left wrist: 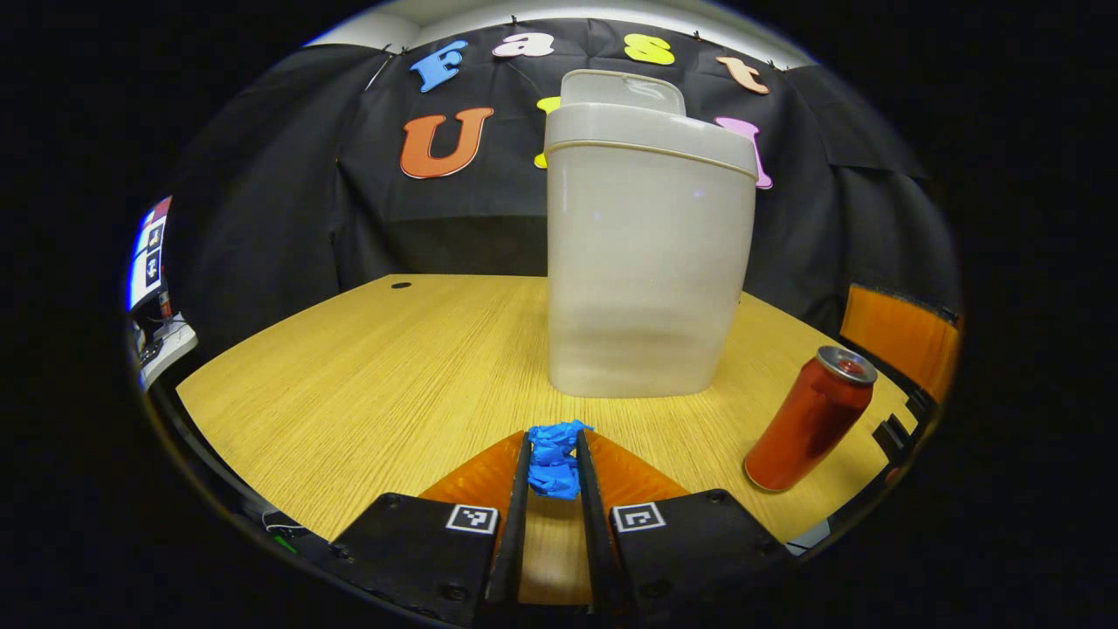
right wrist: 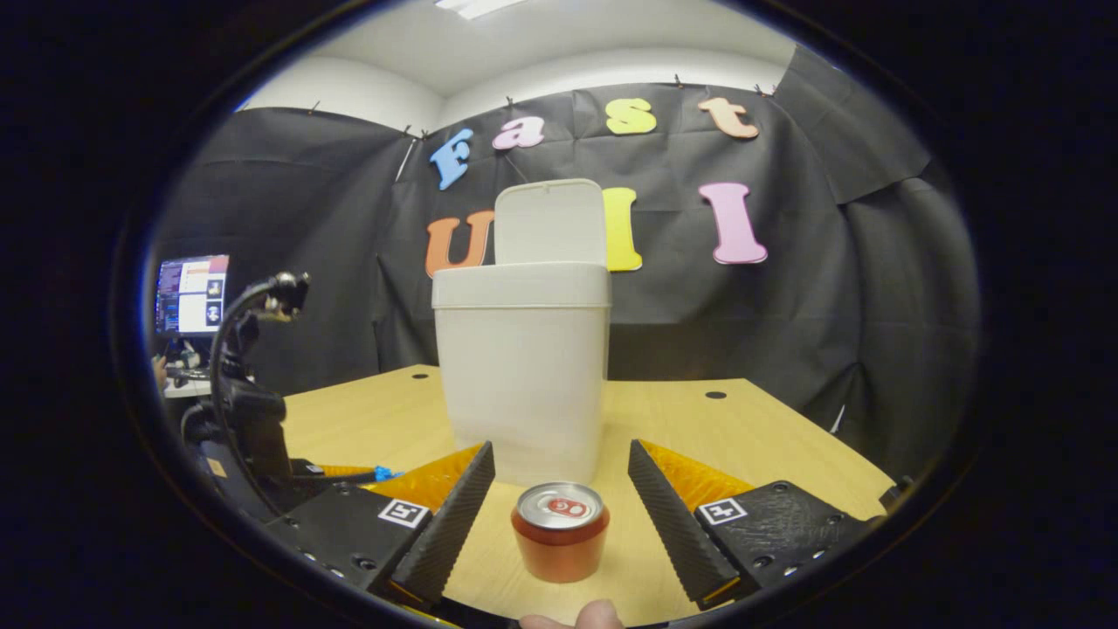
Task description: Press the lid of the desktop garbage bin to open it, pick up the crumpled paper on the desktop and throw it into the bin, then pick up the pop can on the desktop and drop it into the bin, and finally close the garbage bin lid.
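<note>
A tall translucent white bin stands mid-table with its lid flipped up at the back. My left gripper is shut on a crumpled blue paper, low over the wooden table in front of the bin. A red pop can stands upright to the right of it. In the right gripper view the can stands between my right gripper's open fingers, untouched. The left gripper appears at the left there, with a bit of blue paper at its tip.
An orange panel stands past the table's right edge. A monitor glows beyond the left edge. Cable holes mark the tabletop behind the bin. A fingertip shows at the bottom of the right gripper view.
</note>
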Available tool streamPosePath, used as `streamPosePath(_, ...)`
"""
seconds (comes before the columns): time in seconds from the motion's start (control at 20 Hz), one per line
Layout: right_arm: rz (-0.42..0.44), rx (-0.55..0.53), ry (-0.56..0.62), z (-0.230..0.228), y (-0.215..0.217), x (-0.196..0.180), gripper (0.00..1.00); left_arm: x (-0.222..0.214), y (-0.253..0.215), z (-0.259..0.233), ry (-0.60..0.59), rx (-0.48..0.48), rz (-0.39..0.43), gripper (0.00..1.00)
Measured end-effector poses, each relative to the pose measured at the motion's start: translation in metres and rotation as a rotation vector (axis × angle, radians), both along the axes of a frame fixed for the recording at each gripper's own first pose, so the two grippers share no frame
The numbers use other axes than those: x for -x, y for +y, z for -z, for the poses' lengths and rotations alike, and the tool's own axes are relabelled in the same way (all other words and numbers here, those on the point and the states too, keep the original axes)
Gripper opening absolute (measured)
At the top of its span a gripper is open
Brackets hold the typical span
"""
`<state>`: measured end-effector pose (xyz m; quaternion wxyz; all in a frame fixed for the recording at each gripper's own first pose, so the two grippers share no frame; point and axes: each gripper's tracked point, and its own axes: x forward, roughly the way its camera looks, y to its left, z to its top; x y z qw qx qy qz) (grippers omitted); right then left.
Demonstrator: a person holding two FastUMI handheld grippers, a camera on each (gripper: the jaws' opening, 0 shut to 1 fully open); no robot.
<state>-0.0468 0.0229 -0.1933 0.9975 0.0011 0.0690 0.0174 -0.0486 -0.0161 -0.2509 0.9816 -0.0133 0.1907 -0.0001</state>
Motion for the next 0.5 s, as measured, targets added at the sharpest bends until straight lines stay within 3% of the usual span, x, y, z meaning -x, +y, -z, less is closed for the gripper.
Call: streamPosePath(0.5,0.069,0.02,0.098,0.045,0.0,-0.01,0.94,-0.017,0.02,-0.067,-0.155,-0.013,-0.013,0.34)
